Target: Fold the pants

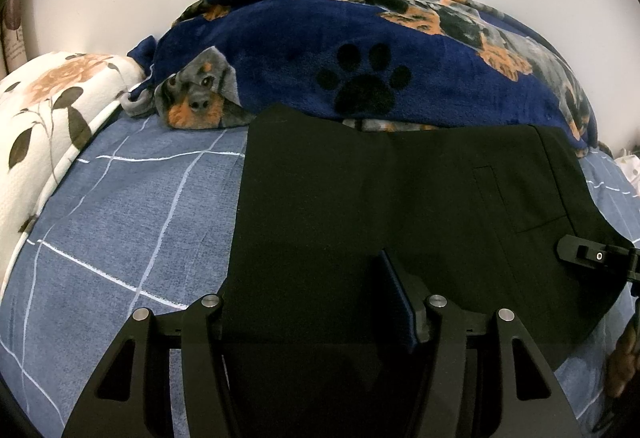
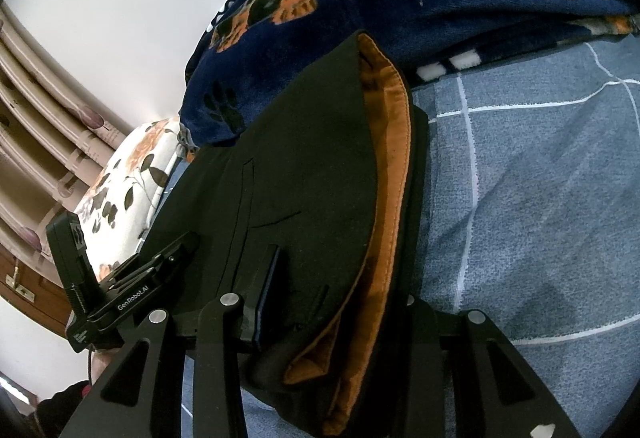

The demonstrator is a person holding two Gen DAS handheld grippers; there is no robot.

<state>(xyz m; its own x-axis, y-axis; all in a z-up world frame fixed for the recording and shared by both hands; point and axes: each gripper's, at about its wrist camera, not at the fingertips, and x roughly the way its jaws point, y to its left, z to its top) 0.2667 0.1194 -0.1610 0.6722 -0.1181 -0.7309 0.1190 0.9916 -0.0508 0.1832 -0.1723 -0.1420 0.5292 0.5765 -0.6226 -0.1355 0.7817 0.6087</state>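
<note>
The black pants [image 1: 400, 206] lie partly folded before the blanket [image 1: 360, 50] on the bed [image 1: 120, 218], with the left gripper [image 1: 320, 322] and right gripper [image 2: 332, 318] each half-closed, jaws on the near edge, so further folds likely remain.

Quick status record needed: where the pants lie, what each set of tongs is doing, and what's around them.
surface: bed sheet, blue with white grid lines
pants: black pants, lying flat, orange waistband lining showing
left tongs: left tongs over the near edge of the pants, fabric between the fingers; grip cannot be told
right tongs: right tongs at the waistband end, fabric between the fingers; grip cannot be told
behind: dog-print blanket
side: floral pillow
</note>
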